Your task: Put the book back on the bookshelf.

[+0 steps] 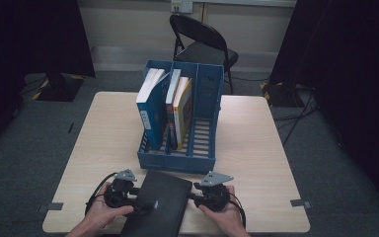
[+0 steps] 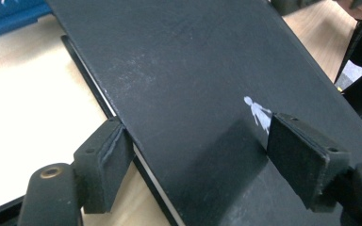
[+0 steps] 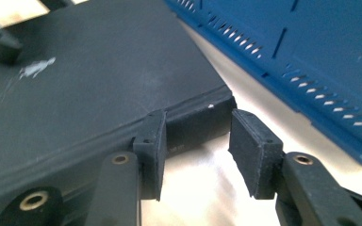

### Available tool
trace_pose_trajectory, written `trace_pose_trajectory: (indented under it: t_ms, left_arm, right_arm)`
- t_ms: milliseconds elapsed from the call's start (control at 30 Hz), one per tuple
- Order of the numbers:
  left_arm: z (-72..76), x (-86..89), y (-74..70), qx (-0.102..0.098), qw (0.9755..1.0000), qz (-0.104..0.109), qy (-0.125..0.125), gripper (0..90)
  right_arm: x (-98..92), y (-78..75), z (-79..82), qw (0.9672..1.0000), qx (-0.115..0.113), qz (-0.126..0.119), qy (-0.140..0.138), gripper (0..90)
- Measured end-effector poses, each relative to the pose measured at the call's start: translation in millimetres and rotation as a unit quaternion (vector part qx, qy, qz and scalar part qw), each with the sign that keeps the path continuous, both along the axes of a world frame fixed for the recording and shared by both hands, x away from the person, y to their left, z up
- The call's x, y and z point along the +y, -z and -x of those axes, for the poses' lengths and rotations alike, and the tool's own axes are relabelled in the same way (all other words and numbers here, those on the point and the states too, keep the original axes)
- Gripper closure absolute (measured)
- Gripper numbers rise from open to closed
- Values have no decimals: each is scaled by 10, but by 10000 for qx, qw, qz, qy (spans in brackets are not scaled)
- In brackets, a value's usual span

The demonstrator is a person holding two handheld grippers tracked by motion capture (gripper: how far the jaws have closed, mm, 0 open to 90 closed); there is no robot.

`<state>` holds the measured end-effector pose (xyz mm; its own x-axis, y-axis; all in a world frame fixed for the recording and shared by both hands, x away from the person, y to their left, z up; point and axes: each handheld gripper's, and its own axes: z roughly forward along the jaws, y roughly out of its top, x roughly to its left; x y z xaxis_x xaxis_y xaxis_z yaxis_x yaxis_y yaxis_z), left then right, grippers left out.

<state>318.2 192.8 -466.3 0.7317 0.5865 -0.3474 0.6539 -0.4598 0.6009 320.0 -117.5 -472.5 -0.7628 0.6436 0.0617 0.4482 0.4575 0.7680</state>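
Note:
A black hardcover book [image 1: 158, 202] lies flat on the wooden table [image 1: 256, 148] near its front edge, just in front of a blue file rack [image 1: 177, 158]. My left gripper [image 2: 202, 150] straddles the book's [image 2: 179, 70] left page edge, one pad beside the edge and the other over the cover near a small white figure. The jaws stand wide and do not clamp it. My right gripper [image 3: 198, 136] sits at the book's [image 3: 89, 80] far right corner. One pad is against the spine and the other just past the corner, without a clear grip.
The blue rack [image 3: 311, 47] holds a blue book [image 1: 150, 106] in its left slot and a yellow one [image 1: 183, 106] in the middle slot. Its right slot is free. A black folding chair [image 1: 202, 42] stands beyond the table.

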Motion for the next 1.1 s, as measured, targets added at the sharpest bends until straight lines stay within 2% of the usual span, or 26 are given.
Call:
trace_pose_trajectory:
  t_ms: [133, 233, 367, 467, 600, 667, 800, 933, 1033, 1100]
  left_arm:
    - [37, 19, -10, 26, 10000, -36, -15, 242]
    - [26, 56, -16, 96, 9999, 44, -136, 296]
    - [-21, 83, -6, 89, 9995, 151, -250, 334]
    - [-41, 96, -1, 64, 9992, 210, -337, 359]
    - [-76, 116, 17, 69, 9987, 295, -420, 363]
    - [-92, 127, 31, 121, 9985, 292, -450, 307]
    - [-127, 119, 62, 239, 9974, 385, -565, 289]
    - [-145, 109, 66, 267, 9963, 528, -617, 361]
    - [-153, 114, 71, 294, 9958, 570, -651, 367]
    - [-152, 134, 62, 289, 9953, 602, -696, 420]
  right_arm:
    - [54, -2, -67, 9999, -106, 64, 50, 611]
    - [53, 8, -137, 9999, -57, 0, 161, 586]
    - [41, 10, -145, 9997, -4, -13, 230, 558]
    - [35, 6, -134, 9998, 47, -44, 183, 563]
    - [28, 6, -81, 9998, 92, -92, 135, 539]
    - [21, 5, -62, 9998, 127, -134, 115, 533]
    - [20, 10, -66, 9998, 136, -120, 126, 533]
    - [17, 16, -70, 9997, 144, -136, 139, 529]
    - [16, 20, -67, 9998, 124, -74, 149, 522]
    - [7, 32, -69, 9998, 148, -77, 142, 519]
